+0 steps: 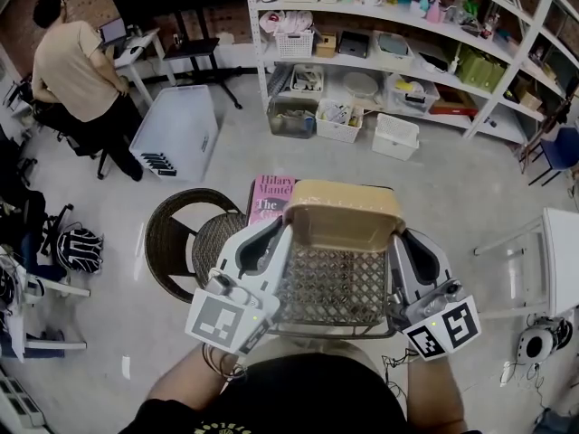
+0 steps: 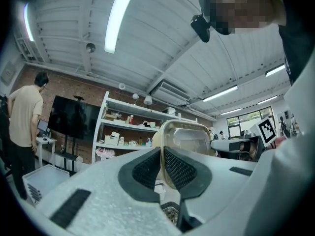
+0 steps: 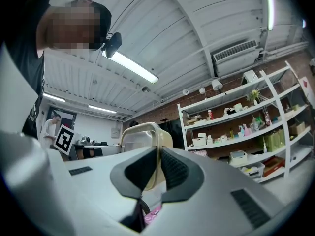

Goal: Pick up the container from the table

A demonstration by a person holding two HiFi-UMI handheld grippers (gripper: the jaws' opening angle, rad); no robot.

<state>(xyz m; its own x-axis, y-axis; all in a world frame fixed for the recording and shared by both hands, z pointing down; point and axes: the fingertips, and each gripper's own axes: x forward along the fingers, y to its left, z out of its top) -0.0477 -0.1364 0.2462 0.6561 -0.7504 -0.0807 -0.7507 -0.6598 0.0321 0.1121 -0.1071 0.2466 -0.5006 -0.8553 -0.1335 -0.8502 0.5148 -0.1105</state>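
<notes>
The container (image 1: pixel 342 208) is held in the air close to the person's body, between the 2 grippers and above the floor. Its left wall is gripped by the left gripper (image 1: pixel 274 244) and its right wall by the right gripper (image 1: pixel 409 250).

In the left gripper view, the jaws of the left gripper (image 2: pixel 162 156) are closed on the thin beige wall of the container (image 2: pixel 189 136), with 1 ribbed pad on each face. The same is seen in the right gripper view: the right gripper (image 3: pixel 157 156) is clamped on the container (image 3: pixel 140 132) at its rim.

Ceiling fills both gripper views, so the jaws are judged to point upward and the container to be tipped. Its mesh floor is turned toward the head camera.

Lower left of the container, a round wicker table (image 1: pixel 181 233) is seen. A pink book (image 1: pixel 271 197) lies just beside the table and is partly hidden by the container. Whether the book rests on the table cannot be told.

The lift is judged to be largely done. To do it well:
- Both grippers should be moved as 1 unit at equal height, so that the thin walls are neither twisted nor pulled apart.
- An even squeeze should be kept on each side, since the walls are likely to flex and a shallow bite could slip off the rim.
- The container should be brought level and kept clear of the book and the table edge.
</notes>
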